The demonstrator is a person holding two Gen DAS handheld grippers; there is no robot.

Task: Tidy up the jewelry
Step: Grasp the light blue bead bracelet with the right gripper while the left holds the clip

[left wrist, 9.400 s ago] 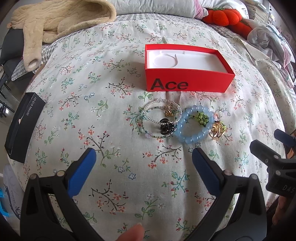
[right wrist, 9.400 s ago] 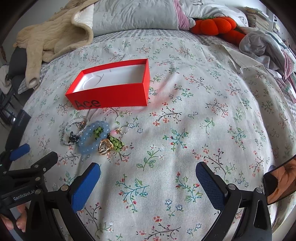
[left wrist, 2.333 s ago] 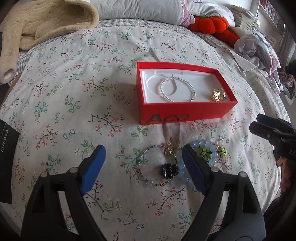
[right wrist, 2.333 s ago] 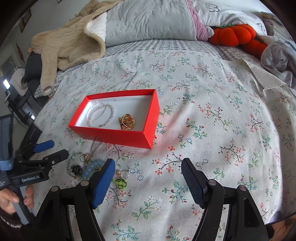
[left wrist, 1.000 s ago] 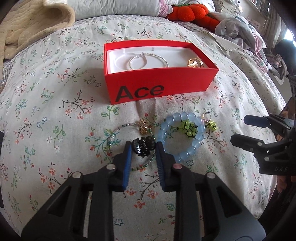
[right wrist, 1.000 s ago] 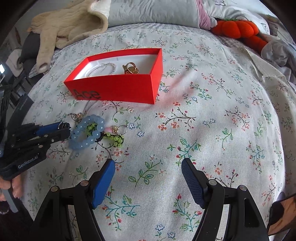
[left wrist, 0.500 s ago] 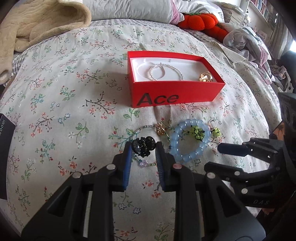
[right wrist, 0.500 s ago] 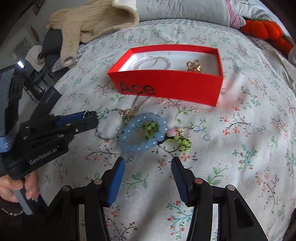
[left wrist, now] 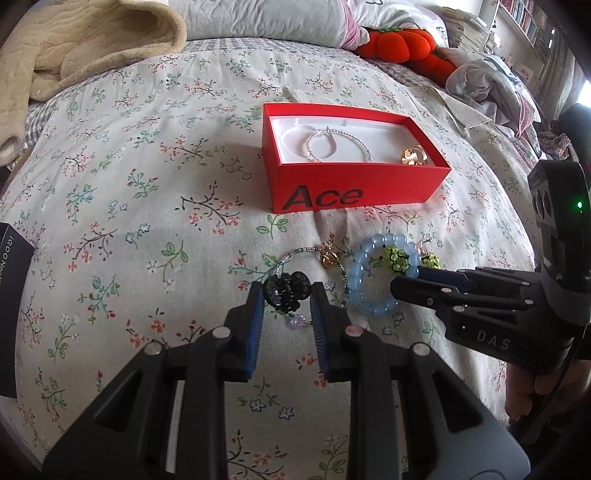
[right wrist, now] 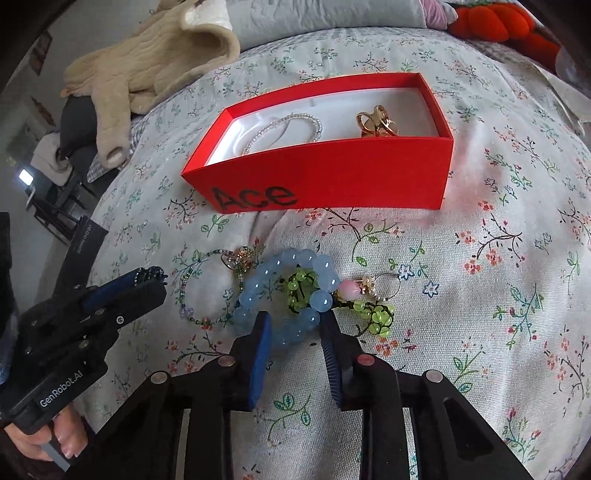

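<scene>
A red box marked Ace [left wrist: 354, 192] [right wrist: 332, 181] lies on the floral bedspread and holds a pearl bracelet [left wrist: 338, 146] [right wrist: 284, 127] and a gold ring [left wrist: 413, 157] [right wrist: 378, 123]. My left gripper [left wrist: 287, 293] [right wrist: 151, 275] is shut on the black bead charm [left wrist: 287, 288] of a thin beaded bracelet [right wrist: 207, 288]. My right gripper [right wrist: 295, 325] [left wrist: 406, 280] is shut on the near side of a blue bead bracelet [right wrist: 291, 295] [left wrist: 373, 280]. A green bead charm [right wrist: 373, 314] lies beside it.
A beige garment [left wrist: 74, 44] and a pillow [left wrist: 266, 18] lie at the bed's head, with an orange plush [left wrist: 399, 48] and crumpled clothes [left wrist: 491, 85] at the far right. A black box [left wrist: 11, 314] lies at the left edge.
My right gripper has moved forward and closed on the blue bracelet's near side. My left gripper stays shut on the black charm and has lifted it slightly.
</scene>
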